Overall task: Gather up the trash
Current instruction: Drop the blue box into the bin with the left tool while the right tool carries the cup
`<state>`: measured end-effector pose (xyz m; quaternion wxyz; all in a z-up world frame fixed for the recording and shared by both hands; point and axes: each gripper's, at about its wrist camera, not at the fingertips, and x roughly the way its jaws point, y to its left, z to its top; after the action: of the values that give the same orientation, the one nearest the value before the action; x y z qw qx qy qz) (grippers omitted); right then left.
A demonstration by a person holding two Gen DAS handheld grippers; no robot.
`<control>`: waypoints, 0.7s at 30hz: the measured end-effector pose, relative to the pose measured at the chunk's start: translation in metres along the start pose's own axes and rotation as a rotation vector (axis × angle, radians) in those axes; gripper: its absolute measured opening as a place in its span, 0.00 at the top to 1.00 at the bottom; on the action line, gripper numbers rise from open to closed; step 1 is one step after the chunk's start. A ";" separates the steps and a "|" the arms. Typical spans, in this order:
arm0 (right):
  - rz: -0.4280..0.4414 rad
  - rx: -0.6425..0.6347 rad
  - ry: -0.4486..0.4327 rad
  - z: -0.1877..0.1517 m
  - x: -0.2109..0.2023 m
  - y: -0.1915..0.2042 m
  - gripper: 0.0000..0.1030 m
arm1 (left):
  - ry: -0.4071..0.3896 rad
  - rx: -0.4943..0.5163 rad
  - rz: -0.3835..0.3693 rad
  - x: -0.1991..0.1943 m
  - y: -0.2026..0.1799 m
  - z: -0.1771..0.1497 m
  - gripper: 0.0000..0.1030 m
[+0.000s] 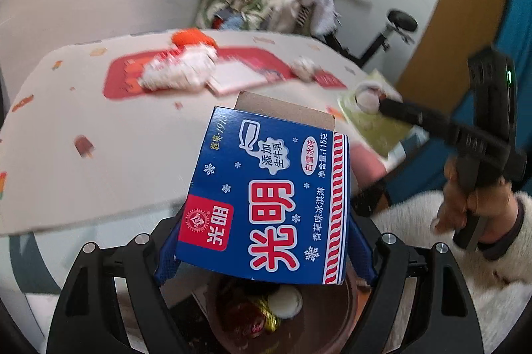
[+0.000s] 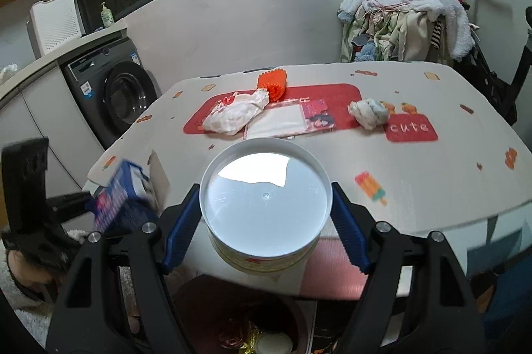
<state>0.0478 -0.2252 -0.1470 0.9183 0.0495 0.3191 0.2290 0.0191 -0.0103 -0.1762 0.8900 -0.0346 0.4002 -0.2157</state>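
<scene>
A blue ice-cream box (image 1: 266,181) with red and white print sits between the blue pads of my left gripper (image 1: 266,217), which is shut on it. Below it stands a brown trash bin (image 1: 316,320) with wrappers inside. My right gripper (image 2: 264,187) is shut on a round can with a white lid (image 2: 266,204), also above the bin (image 2: 206,314). The box (image 2: 119,197) and left gripper (image 2: 89,201) show blurred at the left. The can (image 1: 367,98) shows at the right. A crumpled white wrapper (image 2: 236,114) and a tissue ball (image 2: 367,113) lie on the table (image 2: 415,171).
An orange item (image 2: 272,83) and a flat booklet (image 2: 292,119) lie on the red mat. A washing machine (image 2: 116,94) stands to the left of the table. A pile of clothes (image 2: 409,21) and an exercise bike stand behind it.
</scene>
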 end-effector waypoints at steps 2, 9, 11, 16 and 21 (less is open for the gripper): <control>-0.001 0.005 0.000 -0.007 -0.007 0.001 0.27 | 0.028 0.026 -0.010 0.003 -0.007 -0.012 0.23; -0.010 0.030 0.000 -0.020 -0.014 0.000 0.27 | 0.191 0.148 -0.024 0.033 -0.032 -0.053 0.23; -0.009 0.040 0.001 -0.022 -0.014 0.000 0.27 | 0.205 0.170 -0.026 0.039 -0.036 -0.055 0.23; -0.008 0.039 0.023 -0.033 -0.011 0.002 0.27 | 0.206 0.160 -0.012 0.047 -0.032 -0.056 0.15; -0.007 0.051 0.047 -0.043 -0.007 0.000 0.27 | 0.107 0.058 0.021 0.032 -0.012 -0.044 0.11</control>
<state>0.0169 -0.2306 -0.1773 0.9097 0.0663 0.3467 0.2187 0.0011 -0.0295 -0.2255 0.8701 0.0067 0.4413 -0.2195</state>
